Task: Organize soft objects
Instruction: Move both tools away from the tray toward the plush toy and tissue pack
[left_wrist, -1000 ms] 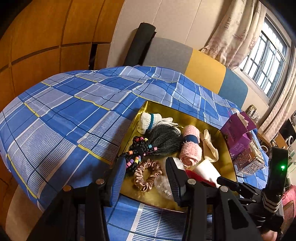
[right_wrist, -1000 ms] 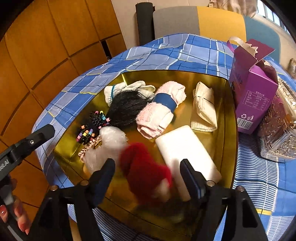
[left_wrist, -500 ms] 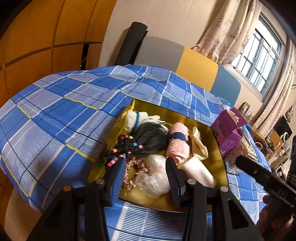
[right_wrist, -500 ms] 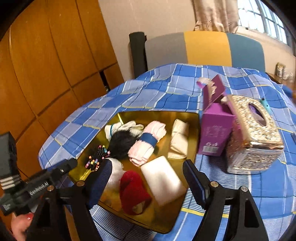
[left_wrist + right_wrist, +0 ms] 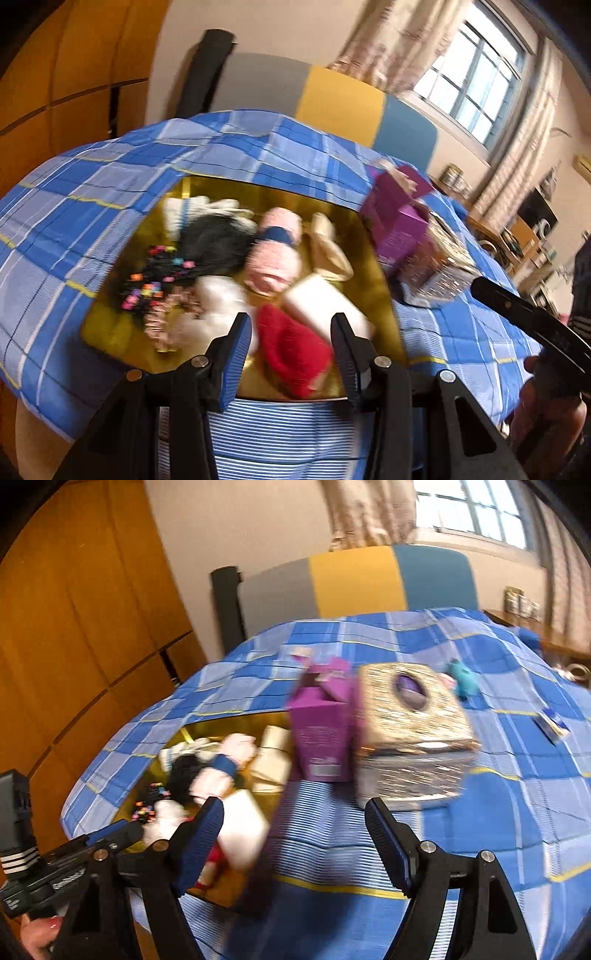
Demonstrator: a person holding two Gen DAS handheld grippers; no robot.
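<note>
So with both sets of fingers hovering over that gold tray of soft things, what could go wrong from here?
1. The red fluffy item lies right at the near edge of the gold tray; a clumsy nudge might push it off.
2. The white block touches it, so closing the left gripper might catch both.
3. The right gripper, open and empty, is close to the purple box and might tip it.

Black hand-held gripper (image 5: 291,354) — ribbed blue pads (image 5: 236,360), silver screws.

Blue plaid bed (image 5: 110,192) bearing gold tray (image 5: 373,273), purple carton (image 5: 323,734), glittery tissue box (image 5: 410,734), teal toy (image 5: 463,677).
</note>
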